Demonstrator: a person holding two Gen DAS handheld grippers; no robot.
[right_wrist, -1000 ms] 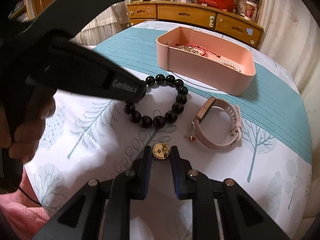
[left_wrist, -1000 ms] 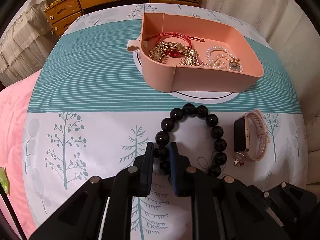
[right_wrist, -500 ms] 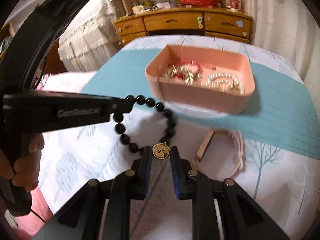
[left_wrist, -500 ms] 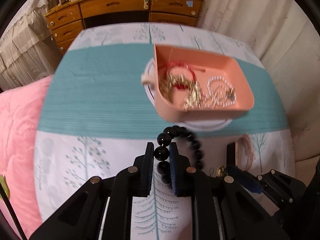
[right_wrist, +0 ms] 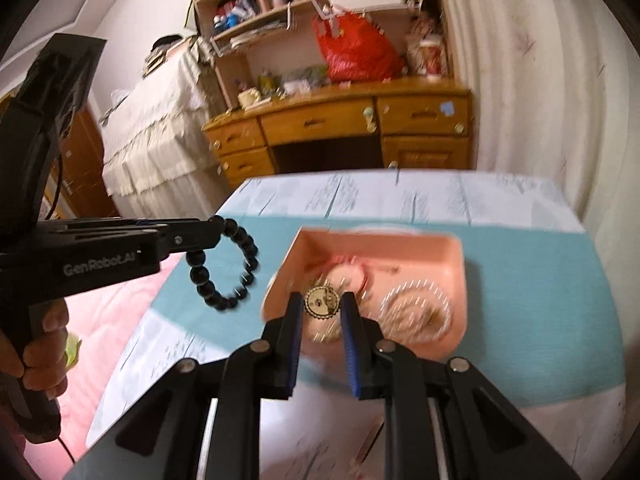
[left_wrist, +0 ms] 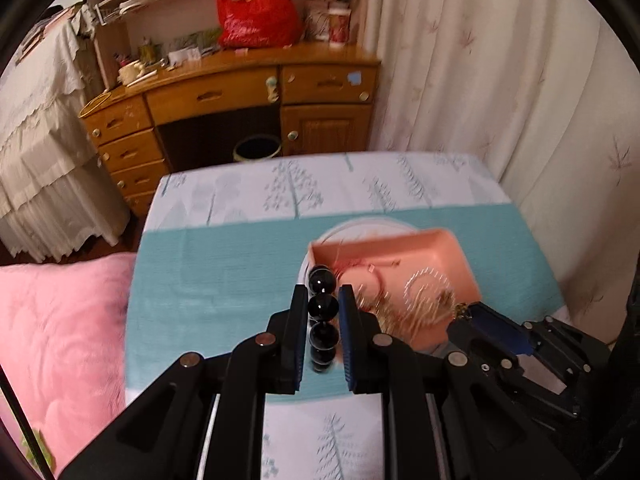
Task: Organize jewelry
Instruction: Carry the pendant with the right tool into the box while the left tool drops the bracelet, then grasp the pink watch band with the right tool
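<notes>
Left claw (left_wrist: 323, 308): jaws clamped on a black bead bracelet (right_wrist: 224, 264). In the right wrist view the bracelet hangs as a loop from the claw tip, lifted clear of the cloth, left of the pink tray (right_wrist: 456, 256). In the left wrist view the beads sit in a line between the fingers, in front of the tray's left near corner.

Right claw (right_wrist: 322, 307): jaws clamped on a round gold pendant (right_wrist: 321, 302) with a scalloped edge, held above the left near part of the tray.

Tray contents, blurred: red cord bracelet (right_wrist: 352, 270) at left, pearl strand (right_wrist: 416, 300) at right, gold-coloured pieces between.

Tray rests on the teal band of the tree-print tablecloth (left_wrist: 224, 272) covering the tabletop. Wooden desk (left_wrist: 224, 108) and red plastic bag (left_wrist: 256, 16) far behind.
</notes>
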